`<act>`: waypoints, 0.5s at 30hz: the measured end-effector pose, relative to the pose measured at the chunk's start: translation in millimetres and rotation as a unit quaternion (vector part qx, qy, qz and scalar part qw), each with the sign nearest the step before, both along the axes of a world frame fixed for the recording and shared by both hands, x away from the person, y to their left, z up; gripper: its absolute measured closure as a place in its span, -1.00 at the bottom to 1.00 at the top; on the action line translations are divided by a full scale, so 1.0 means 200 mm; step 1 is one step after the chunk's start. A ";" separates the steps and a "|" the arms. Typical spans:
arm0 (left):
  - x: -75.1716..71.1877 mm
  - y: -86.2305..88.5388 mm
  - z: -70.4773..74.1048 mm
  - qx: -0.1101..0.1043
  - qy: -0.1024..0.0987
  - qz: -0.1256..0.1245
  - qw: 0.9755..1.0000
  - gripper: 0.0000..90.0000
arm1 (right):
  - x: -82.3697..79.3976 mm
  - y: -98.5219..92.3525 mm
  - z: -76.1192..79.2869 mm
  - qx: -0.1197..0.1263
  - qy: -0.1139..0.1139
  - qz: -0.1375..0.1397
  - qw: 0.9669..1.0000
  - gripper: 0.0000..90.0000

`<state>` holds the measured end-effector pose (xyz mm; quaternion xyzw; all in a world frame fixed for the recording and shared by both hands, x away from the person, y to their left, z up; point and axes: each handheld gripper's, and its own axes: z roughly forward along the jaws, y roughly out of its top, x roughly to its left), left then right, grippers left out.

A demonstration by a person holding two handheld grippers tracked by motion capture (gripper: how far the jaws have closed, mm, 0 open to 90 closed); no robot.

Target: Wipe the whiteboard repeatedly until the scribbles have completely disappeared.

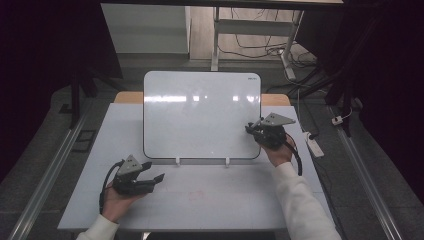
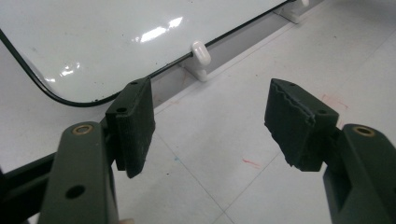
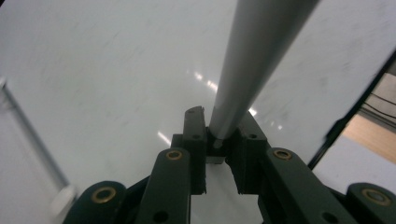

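My left hand-held gripper [image 1: 156,171] and my right hand-held gripper [image 1: 248,128] are both matte black, each topped by a grey three-cornered plate dotted with small dark screws. Brass-coloured bushings sit in the jaw links, the pads [image 2: 137,123] are ridged black, and a black cable trails from each. I wear white sleeves [image 1: 303,202].

Cables [image 1: 260,50] and a power strip [image 1: 315,146] lie on the floor.
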<state>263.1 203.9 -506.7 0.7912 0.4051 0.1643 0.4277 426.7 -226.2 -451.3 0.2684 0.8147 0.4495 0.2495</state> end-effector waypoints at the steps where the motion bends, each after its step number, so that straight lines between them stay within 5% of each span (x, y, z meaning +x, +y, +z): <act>1: 0.00 0.00 0.00 0.000 0.000 0.000 1.000 -0.25 | -0.02 0.00 0.00 0.005 0.002 0.005 1.000 0.73; 8: -0.01 0.00 0.01 -0.004 -0.006 0.002 1.000 -0.25 | -0.19 0.01 0.03 0.048 0.038 0.044 0.997 0.73; 15: -0.02 0.00 0.02 -0.006 -0.013 0.002 1.000 -0.25 | -0.36 0.04 -0.02 0.053 0.067 0.089 0.992 0.73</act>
